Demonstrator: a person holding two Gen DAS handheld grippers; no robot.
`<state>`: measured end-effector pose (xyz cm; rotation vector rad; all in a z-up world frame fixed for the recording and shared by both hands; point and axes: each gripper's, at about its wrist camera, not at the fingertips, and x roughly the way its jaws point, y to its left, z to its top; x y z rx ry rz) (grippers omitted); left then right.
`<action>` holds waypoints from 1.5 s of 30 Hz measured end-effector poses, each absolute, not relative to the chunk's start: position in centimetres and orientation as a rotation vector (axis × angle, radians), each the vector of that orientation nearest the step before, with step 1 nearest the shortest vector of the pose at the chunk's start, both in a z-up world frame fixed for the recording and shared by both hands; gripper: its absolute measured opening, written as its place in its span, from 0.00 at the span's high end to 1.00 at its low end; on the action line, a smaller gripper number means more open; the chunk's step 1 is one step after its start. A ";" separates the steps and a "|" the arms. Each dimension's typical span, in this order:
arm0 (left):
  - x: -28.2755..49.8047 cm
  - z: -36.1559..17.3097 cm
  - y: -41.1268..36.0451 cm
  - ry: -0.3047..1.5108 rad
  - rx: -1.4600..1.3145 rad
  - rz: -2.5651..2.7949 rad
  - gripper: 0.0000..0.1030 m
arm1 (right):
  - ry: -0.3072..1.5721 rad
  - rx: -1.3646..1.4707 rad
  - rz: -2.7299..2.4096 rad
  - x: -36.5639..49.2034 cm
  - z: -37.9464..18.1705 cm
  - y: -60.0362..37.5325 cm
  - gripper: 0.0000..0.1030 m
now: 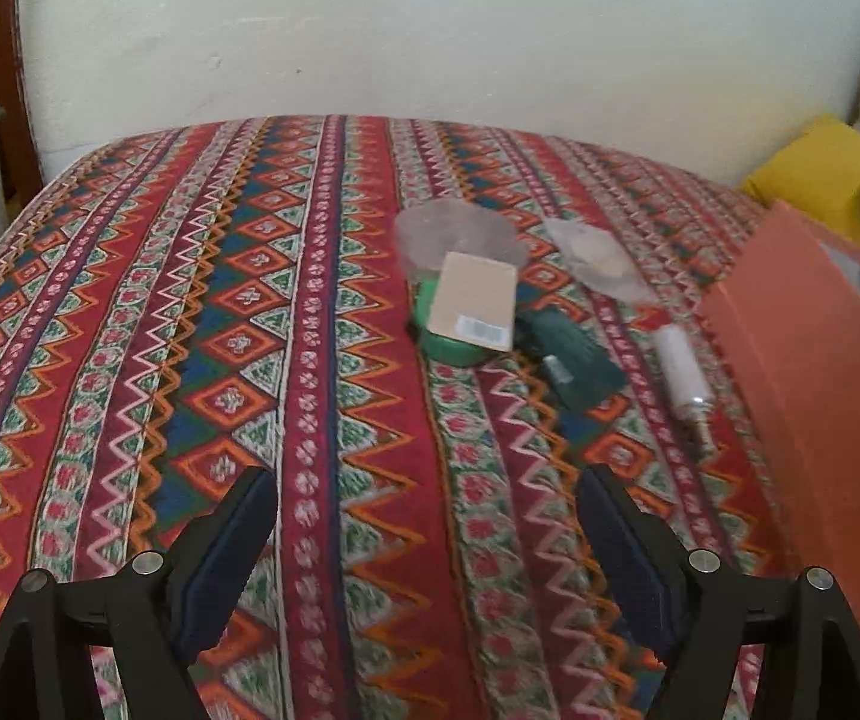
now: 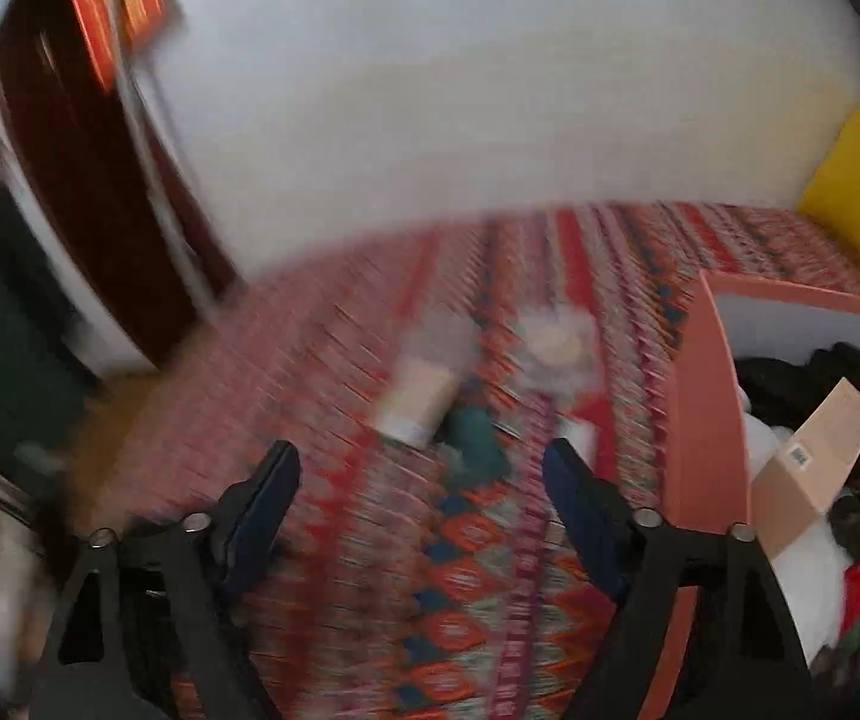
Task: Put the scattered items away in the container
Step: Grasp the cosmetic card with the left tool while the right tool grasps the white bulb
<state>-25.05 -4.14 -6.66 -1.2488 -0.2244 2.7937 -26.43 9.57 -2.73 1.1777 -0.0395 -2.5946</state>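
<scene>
Scattered items, a cardboard box (image 1: 475, 300) among them, lie ahead-right of our left gripper (image 1: 426, 501), left of the orange container (image 1: 814, 372); both grippers' jaws spread, empty; right gripper (image 2: 420, 474) nearer.

Motion-blurred scattered items (image 2: 430, 396)

We see a patterned red cloth (image 1: 309, 312) covering the counter, a white wall (image 1: 430, 30) behind, and a yellow cushion (image 1: 814, 171).
</scene>
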 end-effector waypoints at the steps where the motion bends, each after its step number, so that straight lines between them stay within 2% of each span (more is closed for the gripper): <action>1: -25.7 -7.0 -4.1 -0.227 -1.252 2.785 0.17 | 0.047 1.217 -2.627 -26.9 -3.9 8.9 0.32; 3: -27.6 -7.8 -4.0 -0.226 -1.261 2.767 0.17 | 0.131 1.304 -2.645 -28.2 -6.4 8.2 0.42; 5: -29.5 -8.3 -3.6 -0.218 -1.262 2.750 0.17 | 0.133 1.356 -2.642 -29.4 -8.0 8.4 0.45; 10: -34.8 -10.2 -2.0 -0.194 -1.289 2.702 0.17 | 0.092 1.433 -2.637 -31.9 -10.4 9.4 0.44; 17: -40.1 -13.6 0.0 -0.134 -1.379 2.654 0.17 | -0.044 1.584 -2.577 -34.9 -13.9 11.0 0.32; 20: -40.8 -14.0 -0.2 -0.133 -1.367 2.664 0.17 | -0.108 1.626 -2.526 -35.5 -15.2 11.7 0.33; 22: -40.7 -14.1 -0.2 -0.116 -1.350 2.676 0.26 | -0.112 1.605 -2.543 -35.6 -15.2 12.1 0.58; 23: -40.4 -14.0 -0.3 -0.112 -1.343 2.678 0.39 | -0.108 1.584 -2.546 -35.5 -15.0 12.2 0.70; 24: -40.2 -14.0 -0.3 -0.108 -1.336 2.680 0.43 | -0.128 1.557 -2.536 -35.5 -14.7 12.3 0.71; 26: -39.5 -13.8 -0.7 -0.121 -1.330 2.680 0.43 | -0.185 1.529 -2.517 -35.2 -14.2 12.4 0.71; 34: -35.5 -12.5 -2.6 -0.224 -1.323 2.710 0.43 | -0.180 1.417 -2.504 -33.7 -11.5 11.3 0.71; 45: -28.9 -6.4 -4.9 -0.308 -1.228 2.785 0.43 | -0.236 1.265 -2.481 -30.9 -7.0 10.7 0.71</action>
